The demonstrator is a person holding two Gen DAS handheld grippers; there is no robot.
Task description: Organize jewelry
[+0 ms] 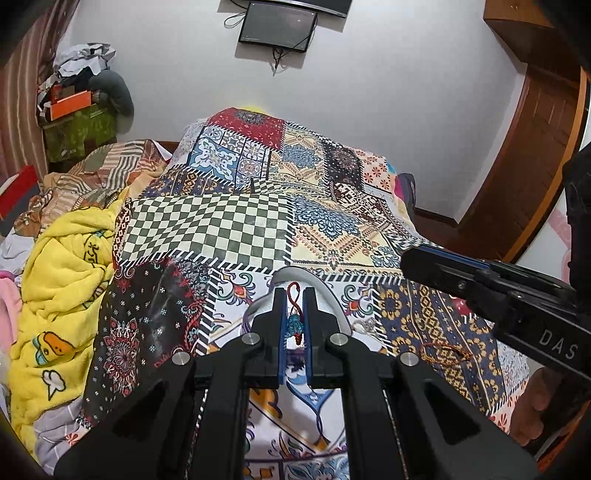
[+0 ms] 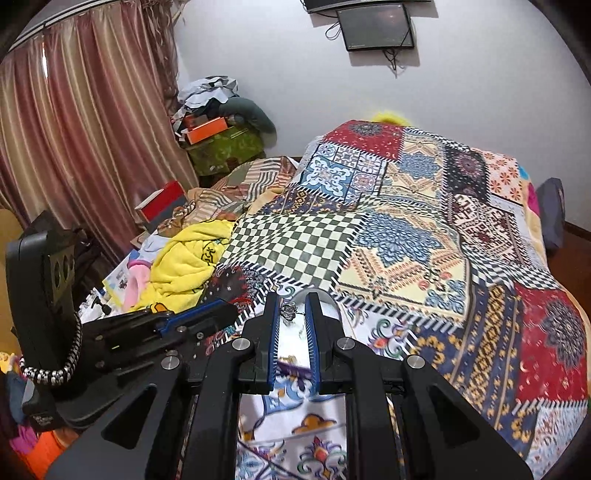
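In the left wrist view my left gripper (image 1: 294,295) is shut on a red cord charm with a teal bead (image 1: 294,325), held over a white tray (image 1: 332,295) on the patchwork bedspread (image 1: 229,229). A silver piece (image 1: 364,325) and a thin red-gold bracelet (image 1: 443,350) lie on the spread right of the tray. My right gripper (image 1: 436,267) reaches in from the right. In the right wrist view my right gripper (image 2: 291,299) is nearly closed on a small silver ornament (image 2: 290,310) above the same tray (image 2: 328,306). The left gripper (image 2: 199,317) is at the left.
A yellow blanket (image 1: 66,273) and rumpled clothes lie left of the spread. Boxes and clothes are stacked in the far corner (image 2: 218,136), by curtains (image 2: 85,122). A wooden door (image 1: 535,166) is at the right. A screen (image 1: 277,29) hangs on the wall.
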